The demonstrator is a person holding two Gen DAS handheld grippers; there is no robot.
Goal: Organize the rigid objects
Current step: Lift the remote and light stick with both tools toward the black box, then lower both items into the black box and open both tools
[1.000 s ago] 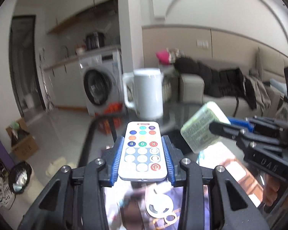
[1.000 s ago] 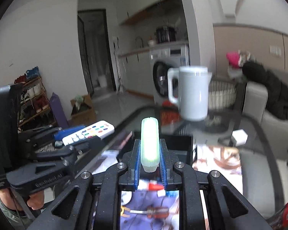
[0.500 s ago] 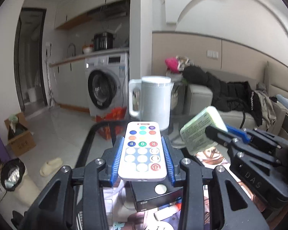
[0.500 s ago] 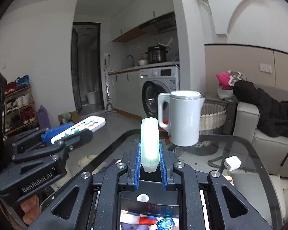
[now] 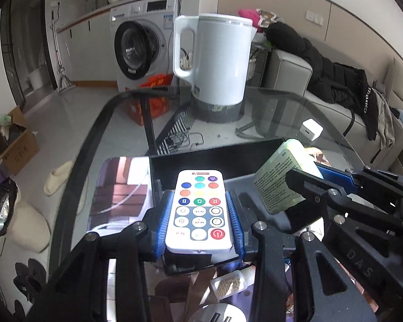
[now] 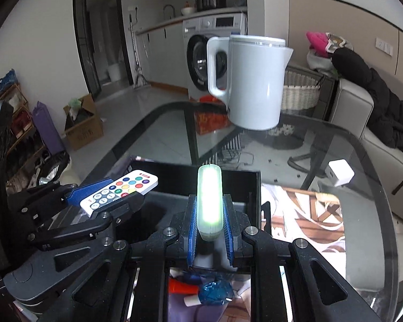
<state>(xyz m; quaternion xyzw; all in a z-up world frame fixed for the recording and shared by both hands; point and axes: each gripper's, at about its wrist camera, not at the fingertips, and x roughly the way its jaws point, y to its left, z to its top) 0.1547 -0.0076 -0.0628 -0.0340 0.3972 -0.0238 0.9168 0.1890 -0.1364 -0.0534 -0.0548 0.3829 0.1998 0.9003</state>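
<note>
My left gripper (image 5: 200, 218) is shut on a white remote control (image 5: 198, 212) with coloured buttons, held flat over a black box (image 5: 214, 158) on the glass table. My right gripper (image 6: 209, 221) is shut on a pale green flat bottle (image 6: 209, 201), held edge-up over the same black box (image 6: 228, 179). In the left wrist view the green bottle (image 5: 284, 179) shows its label at right, in the right gripper (image 5: 308, 185). In the right wrist view the remote (image 6: 119, 191) and left gripper (image 6: 104, 198) are at left.
A white kettle (image 5: 214, 61) stands at the far side of the glass table (image 5: 281, 112). A white charger cube (image 5: 311, 129) lies at right. Small bottles (image 5: 230, 284) and a blue wrapped item (image 6: 214, 292) lie below the grippers. A sofa with black coat is at right.
Both grippers have tilted down and moved forward over the black box, still holding the remote and the green bottle. The kettle now looks closer.
</note>
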